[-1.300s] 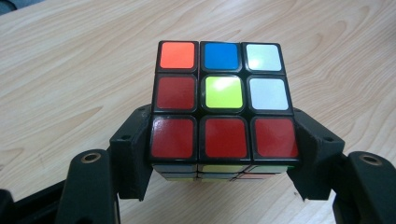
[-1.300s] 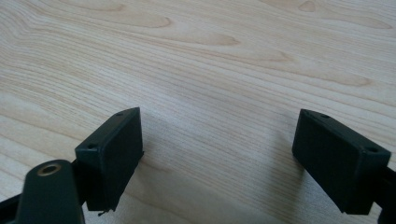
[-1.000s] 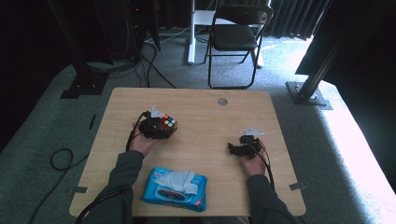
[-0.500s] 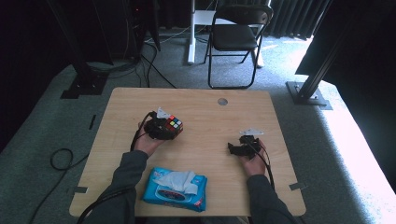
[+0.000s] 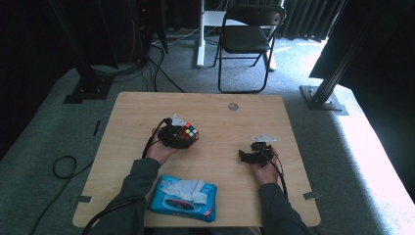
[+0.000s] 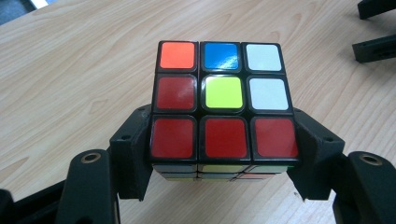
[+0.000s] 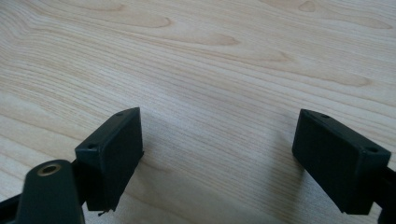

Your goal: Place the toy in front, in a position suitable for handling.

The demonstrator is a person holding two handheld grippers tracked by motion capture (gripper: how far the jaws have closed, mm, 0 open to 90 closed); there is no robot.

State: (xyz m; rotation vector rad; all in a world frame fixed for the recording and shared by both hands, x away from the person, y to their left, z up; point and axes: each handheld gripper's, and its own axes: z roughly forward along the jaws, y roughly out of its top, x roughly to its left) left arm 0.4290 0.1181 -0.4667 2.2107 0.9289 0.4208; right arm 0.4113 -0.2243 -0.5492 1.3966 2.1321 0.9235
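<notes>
The puzzle cube (image 6: 224,105) is clamped in the left gripper (image 6: 223,154) above the desk (image 5: 147,107); the right gripper (image 7: 219,158) is held open, unused.

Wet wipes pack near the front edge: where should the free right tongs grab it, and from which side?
Best guess: take the wet wipes pack by its long blue edges, coming straight down from above with the right tongs, which stand open and empty. It lies flat on the table, so there is little side wall to pinch. Stay to the right of the loose white wipe sticking out of the top.
</notes>
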